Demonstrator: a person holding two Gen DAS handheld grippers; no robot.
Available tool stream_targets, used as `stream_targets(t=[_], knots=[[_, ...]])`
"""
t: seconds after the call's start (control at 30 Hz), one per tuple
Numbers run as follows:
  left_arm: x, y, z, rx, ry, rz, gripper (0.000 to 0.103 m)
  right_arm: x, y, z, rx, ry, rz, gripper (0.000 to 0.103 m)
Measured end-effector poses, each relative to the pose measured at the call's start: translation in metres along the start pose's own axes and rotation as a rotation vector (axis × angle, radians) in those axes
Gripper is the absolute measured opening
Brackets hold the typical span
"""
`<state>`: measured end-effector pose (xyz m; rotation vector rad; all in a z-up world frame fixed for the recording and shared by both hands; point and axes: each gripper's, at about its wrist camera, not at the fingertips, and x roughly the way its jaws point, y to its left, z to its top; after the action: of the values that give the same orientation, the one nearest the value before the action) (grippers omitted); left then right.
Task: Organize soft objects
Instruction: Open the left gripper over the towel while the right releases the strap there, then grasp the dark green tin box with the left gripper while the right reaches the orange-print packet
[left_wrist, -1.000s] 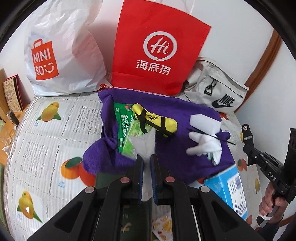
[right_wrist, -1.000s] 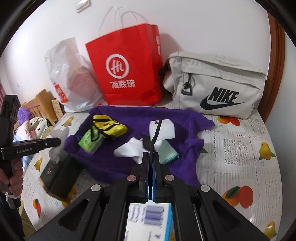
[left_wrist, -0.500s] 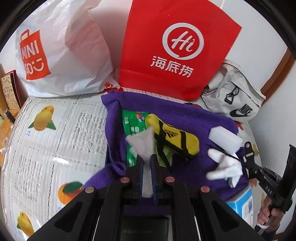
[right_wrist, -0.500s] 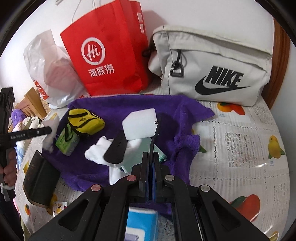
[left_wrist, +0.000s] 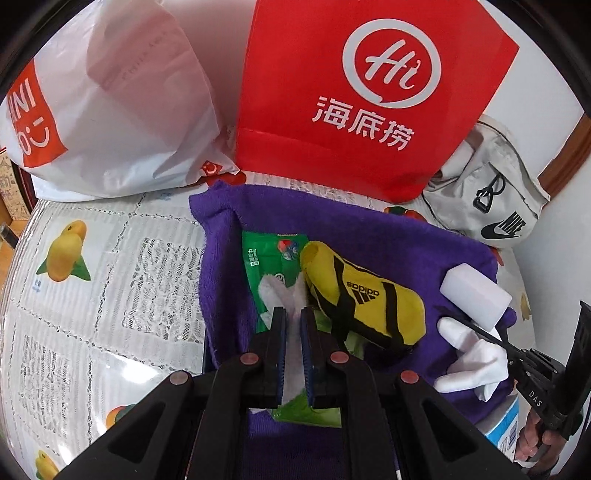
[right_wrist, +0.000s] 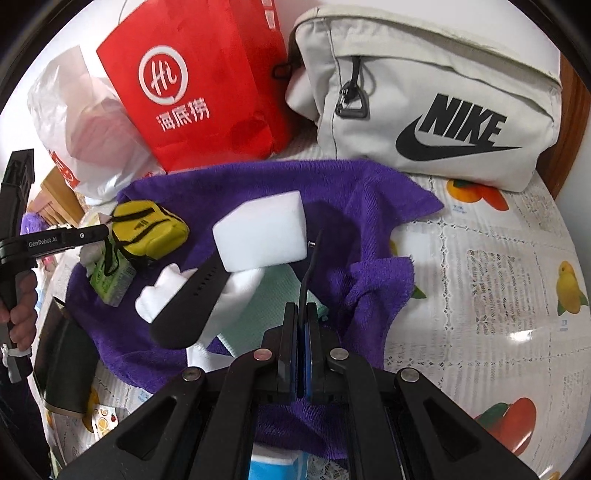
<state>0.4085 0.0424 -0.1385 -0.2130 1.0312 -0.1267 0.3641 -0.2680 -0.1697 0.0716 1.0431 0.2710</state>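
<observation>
A purple towel (left_wrist: 369, 236) (right_wrist: 373, 221) is spread on the table. On it lie a green wipes pack (left_wrist: 269, 254) (right_wrist: 110, 280), a yellow Adidas pouch (left_wrist: 365, 302) (right_wrist: 147, 229), a white sponge block (left_wrist: 476, 299) (right_wrist: 262, 232), a white glove (left_wrist: 469, 358) (right_wrist: 166, 295) and a teal cloth (right_wrist: 266, 314). My left gripper (left_wrist: 291, 314) (right_wrist: 107, 229) is shut on a white tissue (left_wrist: 282, 295), low over the green pack. My right gripper (right_wrist: 303, 306) (left_wrist: 517, 354) is shut on a thin black strap (right_wrist: 312, 266) (left_wrist: 476, 328) beside the sponge. A wider black band (right_wrist: 188, 306) crosses the glove.
A red paper bag (left_wrist: 369, 92) (right_wrist: 207, 96), a white plastic bag (left_wrist: 110, 110) and a grey Nike bag (right_wrist: 436, 103) stand along the back wall. A blue box (right_wrist: 273, 467) and a dark flat case (right_wrist: 62, 362) lie at the towel's near side. Fruit-print tablecloth (right_wrist: 498, 295) lies bare to the right.
Both grippers have come forward and down toward the towel. The left one, still holding the tissue, now hangs over the green pack. The right one has carried the strap closer to the sponge.
</observation>
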Motion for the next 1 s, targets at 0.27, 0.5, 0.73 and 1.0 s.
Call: stream_targets(t=[0.27,0.5,0.73,1.0], knots=[[-0.018,0.001,-0.004,0.008,-0.003,0.021,0.047,-0.003,0.001,-0.005,-0.010,0.027,0.008,0.030],[-0.054,-0.002,-0.026,0.020,-0.034,0.026,0.047,-0.046,0.015,-0.020,-0.017,-0.059,-0.011,0.047],[-0.089,0.010,-0.067,0.016,-0.044,0.026,0.048,-0.088,0.055,-0.048,-0.060,-0.136,0.008,0.051],[-0.114,0.035,-0.105,0.000,-0.060,0.025,0.048,-0.102,0.137,-0.093,-0.174,-0.127,0.122,0.066]])
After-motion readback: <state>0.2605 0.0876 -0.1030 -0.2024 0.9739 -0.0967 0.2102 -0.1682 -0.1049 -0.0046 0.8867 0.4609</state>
